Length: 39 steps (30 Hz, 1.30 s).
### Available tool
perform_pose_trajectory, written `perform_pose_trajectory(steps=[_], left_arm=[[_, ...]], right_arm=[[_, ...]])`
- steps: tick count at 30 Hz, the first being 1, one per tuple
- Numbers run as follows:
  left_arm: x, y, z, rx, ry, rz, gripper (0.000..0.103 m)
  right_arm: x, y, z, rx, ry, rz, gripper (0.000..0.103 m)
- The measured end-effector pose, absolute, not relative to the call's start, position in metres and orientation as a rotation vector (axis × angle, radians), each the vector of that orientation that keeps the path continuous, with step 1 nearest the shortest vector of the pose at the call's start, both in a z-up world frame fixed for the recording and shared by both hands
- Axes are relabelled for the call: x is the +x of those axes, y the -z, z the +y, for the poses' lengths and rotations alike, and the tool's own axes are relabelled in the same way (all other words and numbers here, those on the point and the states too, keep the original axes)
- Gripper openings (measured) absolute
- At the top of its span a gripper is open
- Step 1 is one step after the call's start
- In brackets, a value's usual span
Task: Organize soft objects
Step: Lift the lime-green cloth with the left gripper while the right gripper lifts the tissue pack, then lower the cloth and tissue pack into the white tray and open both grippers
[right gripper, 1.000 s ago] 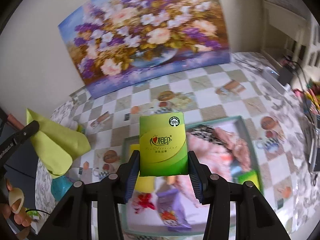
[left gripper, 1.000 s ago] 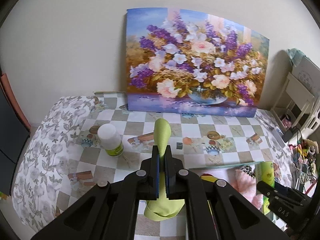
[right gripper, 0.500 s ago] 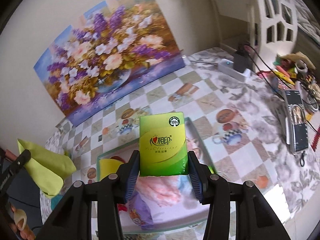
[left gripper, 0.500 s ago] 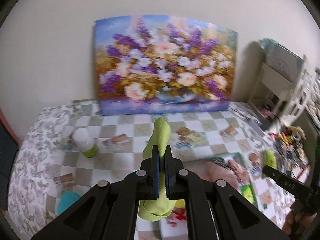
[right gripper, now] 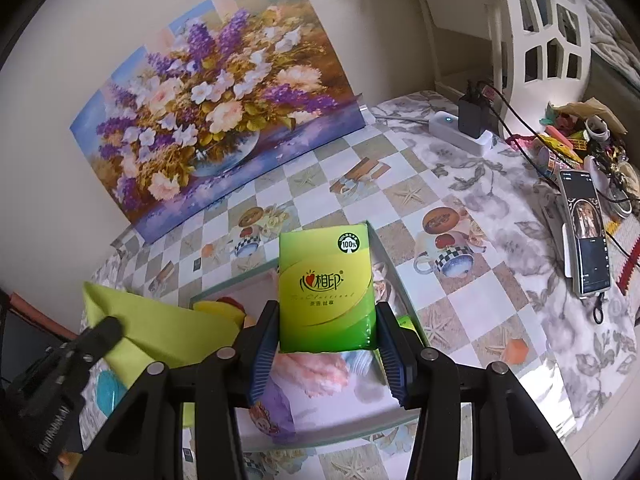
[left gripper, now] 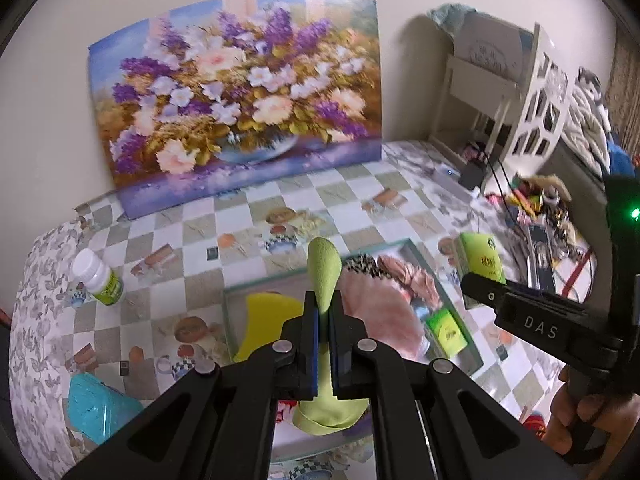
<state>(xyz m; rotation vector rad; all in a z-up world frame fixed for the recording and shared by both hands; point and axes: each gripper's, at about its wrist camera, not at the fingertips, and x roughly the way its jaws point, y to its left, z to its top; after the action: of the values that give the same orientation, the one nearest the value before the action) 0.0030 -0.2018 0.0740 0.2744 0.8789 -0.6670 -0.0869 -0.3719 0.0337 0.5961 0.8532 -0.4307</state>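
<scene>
My left gripper [left gripper: 324, 312] is shut on a light green cloth [left gripper: 325, 276], which sticks up past the fingers and hangs below them over the tray [left gripper: 236, 286]. My right gripper [right gripper: 326, 320] is shut on a green tissue pack [right gripper: 326, 288], held above the tray's right part [right gripper: 394, 272]. The same tissue pack [left gripper: 480, 256] and right gripper show at the right of the left wrist view. The green cloth [right gripper: 160, 328] appears at the left of the right wrist view. Inside the tray lie a pink fluffy item [left gripper: 376, 312], a yellow piece [left gripper: 264, 320] and a small green pack [left gripper: 446, 332].
A flower painting [left gripper: 240, 92] leans on the wall behind the checked tablecloth. A white bottle [left gripper: 100, 276] and a teal object [left gripper: 96, 408] sit left of the tray. A phone [right gripper: 586, 232], a power strip [right gripper: 460, 132] and clutter lie right. A white shelf [left gripper: 500, 92] stands at the back right.
My left gripper with the green cloth has swung right, from beside the bottle to over the tray. My right gripper with the tissue pack shifted toward the tray's right side.
</scene>
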Motion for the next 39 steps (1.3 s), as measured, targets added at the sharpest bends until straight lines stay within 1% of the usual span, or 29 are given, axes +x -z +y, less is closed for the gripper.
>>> perform_pose_trajectory(steps=[6,10,20,28,32,39], left_arm=[[0.0,-0.05,-0.204,0.297,0.665,0.942,0.004],[0.011,-0.016,-0.2,0.281,0.638,1.062,0.004],[0.032,0.031,-0.19,0.259,0.559,1.215,0.004],[0.042,0.066,-0.19,0.254,0.518,1.321,0.004],[0.043,0.077,-0.191,0.255,0.509,1.347,0.004],[0.047,0.079,-0.19,0.22,0.501,1.369,0.004]], right_arm=[[-0.078,-0.023,-0.357,0.55,0.396,0.912,0.05],[-0.068,-0.005,-0.346,0.521,0.375,0.991,0.05],[-0.046,0.04,-0.327,0.449,0.335,1.178,0.05],[-0.039,0.058,-0.318,0.409,0.316,1.258,0.05],[-0.034,0.069,-0.313,0.397,0.302,1.3,0.05],[-0.031,0.082,-0.311,0.396,0.295,1.349,0.05]])
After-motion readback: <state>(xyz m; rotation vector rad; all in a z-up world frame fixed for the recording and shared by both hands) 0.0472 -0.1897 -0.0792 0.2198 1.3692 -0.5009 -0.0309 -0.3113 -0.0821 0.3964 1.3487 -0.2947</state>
